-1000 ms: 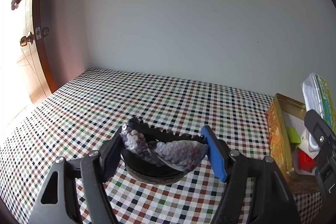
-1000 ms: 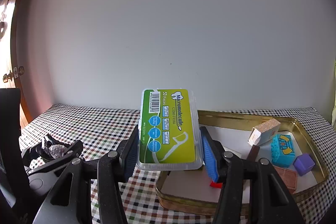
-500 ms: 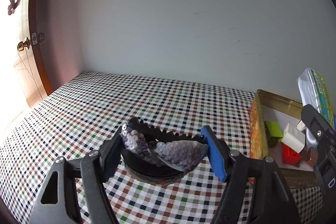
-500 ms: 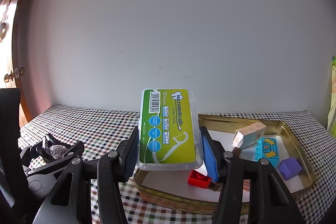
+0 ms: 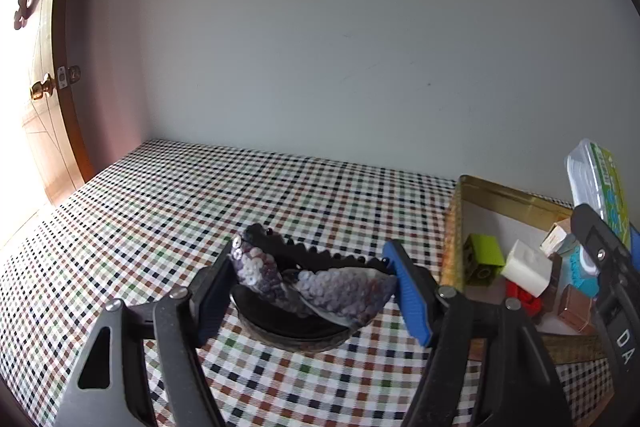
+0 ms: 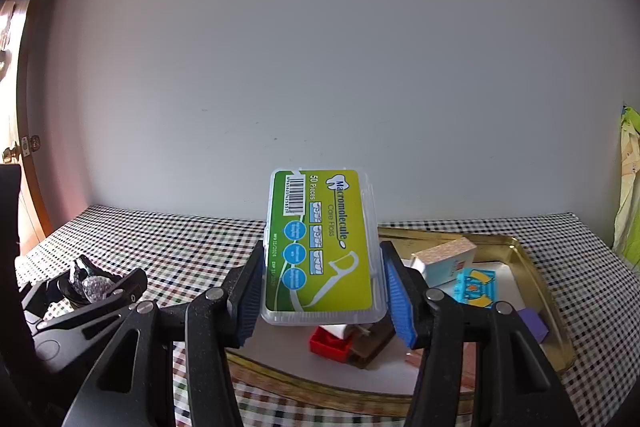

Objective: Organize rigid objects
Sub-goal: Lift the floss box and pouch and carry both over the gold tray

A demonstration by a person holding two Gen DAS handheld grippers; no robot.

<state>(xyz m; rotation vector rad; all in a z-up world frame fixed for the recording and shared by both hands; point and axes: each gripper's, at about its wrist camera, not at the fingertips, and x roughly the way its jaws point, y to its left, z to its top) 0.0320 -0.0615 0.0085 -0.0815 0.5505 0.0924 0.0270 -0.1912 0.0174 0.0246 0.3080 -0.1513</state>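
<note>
My left gripper [image 5: 312,287] is shut on a black hair claw clip with purple sequins [image 5: 316,285], held above the checked tablecloth. My right gripper [image 6: 322,287] is shut on a green-labelled clear floss-pick box [image 6: 322,247], held upright over the near left part of the gold tin tray [image 6: 536,287]. That tray [image 5: 454,251] lies to the right of the clip in the left wrist view. Inside it are a red brick [image 6: 332,343], a lime green brick [image 5: 482,259], a white block [image 5: 526,267], a small carton [image 6: 444,259], a blue card [image 6: 476,287] and a purple cube [image 6: 534,323].
A checked cloth covers the table [image 5: 180,211], which runs to a plain white wall. A wooden door with a brass knob [image 5: 42,91] stands at the far left. Something yellow-green [image 6: 630,187] hangs at the right edge of the right wrist view.
Both grippers have shifted to the right with their loads. The tray now sits closer to the clip and further under the floss box. Neither grip has changed.
</note>
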